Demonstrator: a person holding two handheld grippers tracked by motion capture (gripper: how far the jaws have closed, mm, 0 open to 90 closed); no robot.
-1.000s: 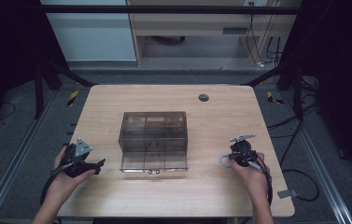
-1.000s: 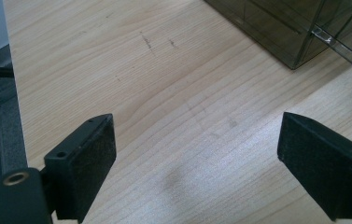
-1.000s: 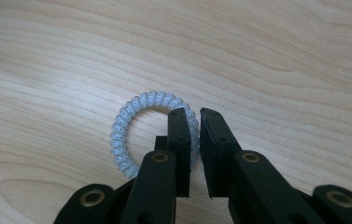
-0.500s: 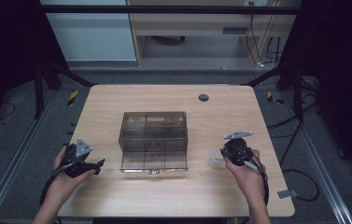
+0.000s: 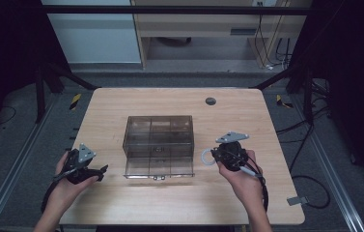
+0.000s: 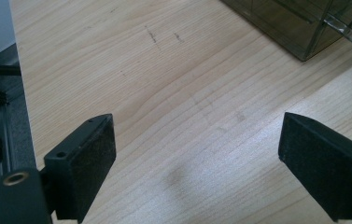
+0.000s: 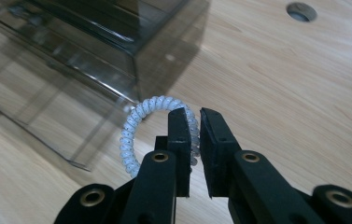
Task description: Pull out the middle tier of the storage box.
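A smoky transparent drawer box [image 5: 159, 140] stands mid-table, its lowest drawer [image 5: 158, 169] pulled out toward me. A white coiled hair tie [image 5: 204, 157] hangs in my right gripper [image 5: 213, 155], just right of the box's front corner and above the table. In the right gripper view the jaws [image 7: 194, 116] are nearly together and pinch the coil of the hair tie [image 7: 134, 121], with the open drawer [image 7: 47, 107] just beyond. My left gripper [image 5: 100, 171] rests low at the left of the box. Its jaws [image 6: 197, 158] stand wide apart over bare wood, and the box's corner [image 6: 304, 28] shows far off.
A round cable hole [image 5: 210, 101] sits in the wooden table [image 5: 121, 106] behind the box, and the right gripper view also catches the hole [image 7: 300, 11]. The table's left edge and a metal frame rail [image 6: 1, 126] lie close to the left gripper.
My right gripper has lifted off the table and moved left toward the box's front corner, carrying the hair tie. The left gripper has kept still.
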